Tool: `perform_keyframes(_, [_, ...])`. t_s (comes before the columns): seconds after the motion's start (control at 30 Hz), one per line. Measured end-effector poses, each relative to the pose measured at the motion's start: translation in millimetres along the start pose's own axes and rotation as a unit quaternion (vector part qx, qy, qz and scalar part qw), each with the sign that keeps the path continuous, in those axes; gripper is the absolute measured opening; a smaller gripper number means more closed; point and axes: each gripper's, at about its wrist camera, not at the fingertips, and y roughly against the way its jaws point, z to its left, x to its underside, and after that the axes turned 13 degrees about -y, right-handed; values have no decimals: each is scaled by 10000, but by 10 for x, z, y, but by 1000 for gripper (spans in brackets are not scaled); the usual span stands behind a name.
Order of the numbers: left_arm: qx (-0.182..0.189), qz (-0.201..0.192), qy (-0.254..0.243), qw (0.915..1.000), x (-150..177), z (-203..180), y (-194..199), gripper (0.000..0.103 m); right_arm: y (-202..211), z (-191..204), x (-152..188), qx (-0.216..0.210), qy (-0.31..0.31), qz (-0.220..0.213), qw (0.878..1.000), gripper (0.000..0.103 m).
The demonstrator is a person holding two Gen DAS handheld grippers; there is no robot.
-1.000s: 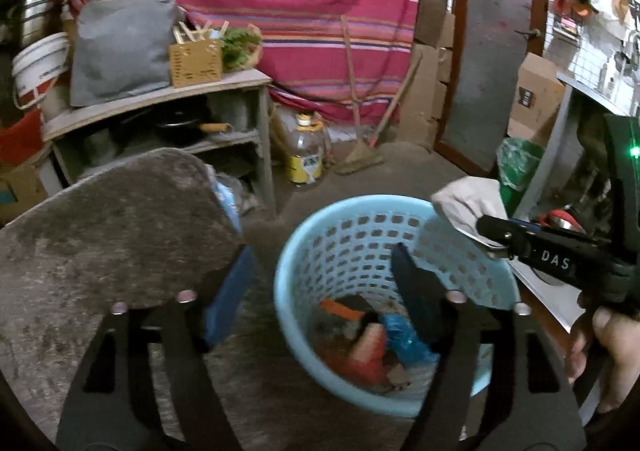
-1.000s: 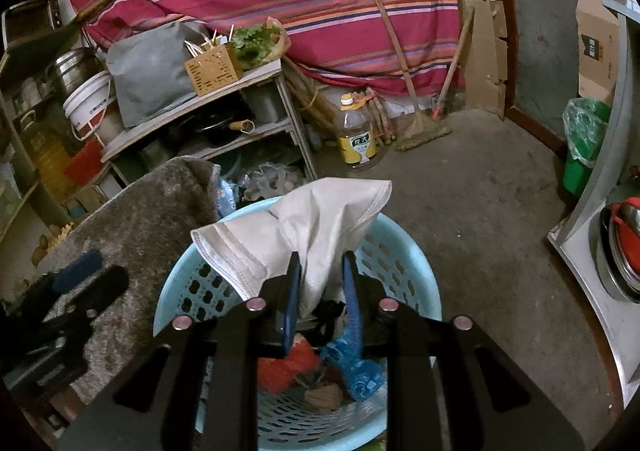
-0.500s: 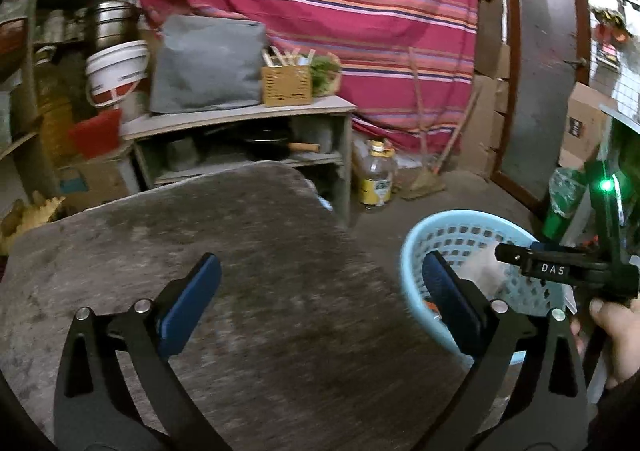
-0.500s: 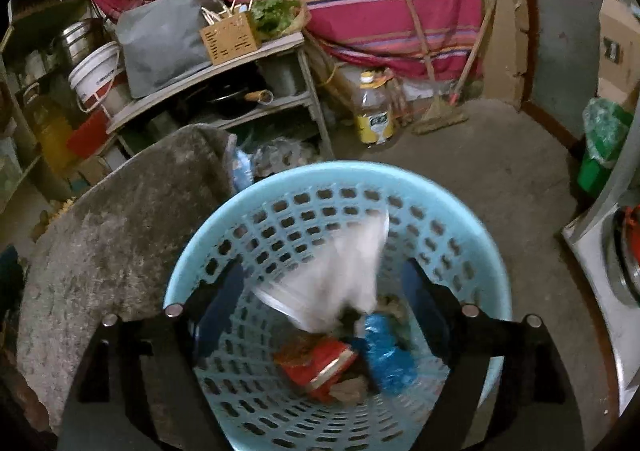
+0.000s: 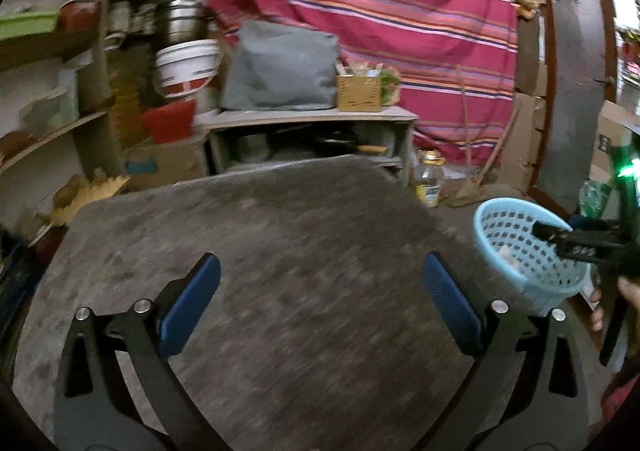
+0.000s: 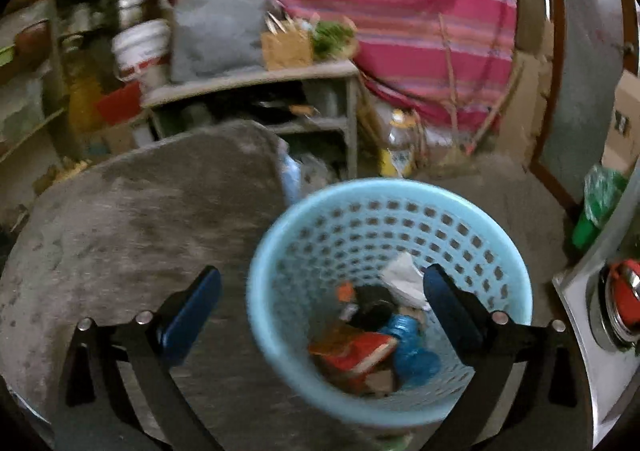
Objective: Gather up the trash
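Left wrist view, left to right: shelves with clutter [image 5: 48, 123] at far left; white bucket [image 5: 186, 67], grey cushion [image 5: 280, 67] and small wooden box [image 5: 358, 91] on a low shelf unit [image 5: 312, 119] at the far side, before a striped red cloth [image 5: 380, 3]. Grey table [image 5: 280, 271] filling the near centre. Left tongs [image 5: 320, 307] spread wide over the bare table top, blue pads [image 5: 190, 303] well apart, nothing between them. Plastic bottle [image 5: 430, 179] on the floor beyond the table's right corner. Light blue basket [image 5: 524, 251] at right, off the table's right edge, with right tongs [image 5: 560, 237] poised over its rim.

Right wrist view, left to right: table [image 6: 132, 231] at left, basket [image 6: 280, 251] just beside its right edge. Right tongs [image 6: 320, 311] spread wide, empty, straddling the basket's near rim. Trash inside the basket: red wrapper [image 6: 356, 355], blue crumpled item [image 6: 412, 347], white paper [image 6: 404, 277] resting against the right inner wall, dark item in the middle too blurred to identify. Green bag [image 6: 600, 195] on the floor at far right.
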Motion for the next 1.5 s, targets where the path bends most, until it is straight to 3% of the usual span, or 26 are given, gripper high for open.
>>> perform_keyframes(0.13, [-25,19,289,9996,291,173,229,98,275,328,349,-443,77,-46,9990,99])
perform_keyframes(0.3, [-469,93,162,9987,607,268,448,98,578,724,794,-693,506,-209,9961,99])
perform_keyframes(0.5, [-732,98,459,9962,934,441,693,98,867,999,1149,-964,614,-383,9927,99])
perform_keyframes(0.7, [-1050,147,558,9928,1214,496,842,98,991,1138,1437,-907,602,-462,9930,99])
perform_keyframes(1.03, [-998,-70,294,9946,1200,366,915,98,1104,1189,1551,-684,805,-828,9910,99])
perform_keyframes(1.5, [-872,-170,175,9959,1183,215,937,98,1152,1193,1558,-761,806,-939,9894,99])
